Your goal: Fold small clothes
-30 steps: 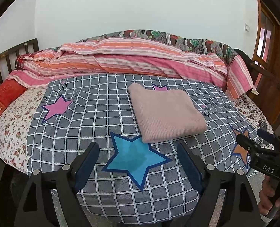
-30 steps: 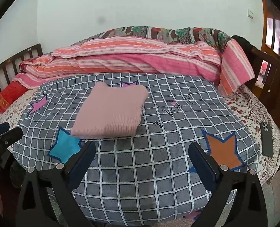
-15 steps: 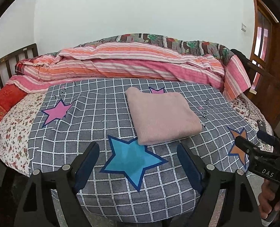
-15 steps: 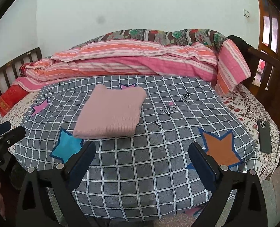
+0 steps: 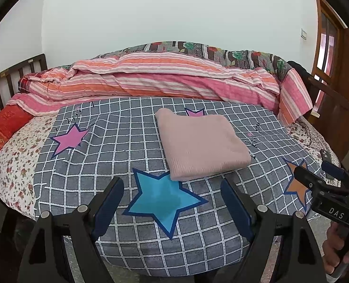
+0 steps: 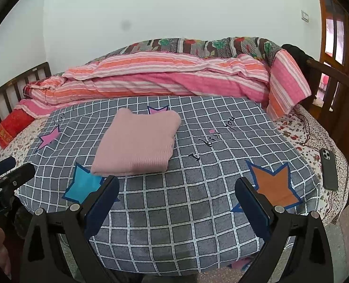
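A pink knitted garment (image 5: 201,145) lies folded into a neat rectangle on the grey checked blanket (image 5: 117,155) with coloured stars; it also shows in the right wrist view (image 6: 138,145). My left gripper (image 5: 172,191) is open and empty, held back over the blanket's front edge, short of the garment. My right gripper (image 6: 178,188) is open and empty, also near the front edge, to the right of the garment. Each gripper shows at the edge of the other's view: the right gripper (image 5: 325,184) and the left gripper (image 6: 6,174).
A striped pink and orange quilt (image 5: 165,80) is rolled along the back of the bed. A red cushion (image 5: 4,125) lies at the left. A phone (image 6: 329,168) lies on the floral sheet at the right. Wooden bed rails (image 6: 332,75) and a door stand to the right.
Both grippers have drawn back and risen a little from the bed, so more of the blanket's front edge and floor show. The folded garment has not moved.
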`<state>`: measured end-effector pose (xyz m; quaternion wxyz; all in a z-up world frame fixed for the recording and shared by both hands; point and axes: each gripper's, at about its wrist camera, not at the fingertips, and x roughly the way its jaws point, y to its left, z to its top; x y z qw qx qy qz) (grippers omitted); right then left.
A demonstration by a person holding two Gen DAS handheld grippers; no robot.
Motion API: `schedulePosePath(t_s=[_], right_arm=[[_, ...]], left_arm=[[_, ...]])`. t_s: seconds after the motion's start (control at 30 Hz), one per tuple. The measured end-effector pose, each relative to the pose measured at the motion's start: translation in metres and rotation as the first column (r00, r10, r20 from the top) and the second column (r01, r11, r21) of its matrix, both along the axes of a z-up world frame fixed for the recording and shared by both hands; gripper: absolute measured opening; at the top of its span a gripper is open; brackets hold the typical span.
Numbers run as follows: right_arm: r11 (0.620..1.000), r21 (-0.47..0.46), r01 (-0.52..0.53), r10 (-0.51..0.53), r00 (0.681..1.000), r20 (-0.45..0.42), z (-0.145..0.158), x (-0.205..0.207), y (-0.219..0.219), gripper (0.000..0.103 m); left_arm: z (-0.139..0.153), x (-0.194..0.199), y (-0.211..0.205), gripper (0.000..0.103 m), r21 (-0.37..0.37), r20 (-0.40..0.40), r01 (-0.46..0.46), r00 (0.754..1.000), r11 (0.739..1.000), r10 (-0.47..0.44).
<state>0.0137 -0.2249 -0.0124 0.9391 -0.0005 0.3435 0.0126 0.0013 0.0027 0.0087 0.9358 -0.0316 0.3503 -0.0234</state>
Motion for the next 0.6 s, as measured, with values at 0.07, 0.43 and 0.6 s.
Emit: schedulePosePath(t_s=[0.07,0.43,0.6], right_arm=[[1.000,-0.003,0.000,0.000,1.000,0.002,0.0005,-0.0006,0.0015,0.097],[1.000,-0.008,-0.001,0.001,1.000,0.005,0.0019,-0.0017,0.0040,0.097],[1.000,0.005,-0.001,0.001,1.000,0.010,0.0033,-0.0032,0.0008,0.097]], left_arm=[[0.0004,-0.0005,0.0004,0.083,0.000,0.003,-0.002,1.000,1.000,0.002],[0.0024,-0.0021,0.0026,0.083,-0.003,0.008,-0.010,1.000,1.000,0.010],[0.0045,-0.0032,0.0029,0.083,-0.004,0.008,-0.017,1.000,1.000,0.017]])
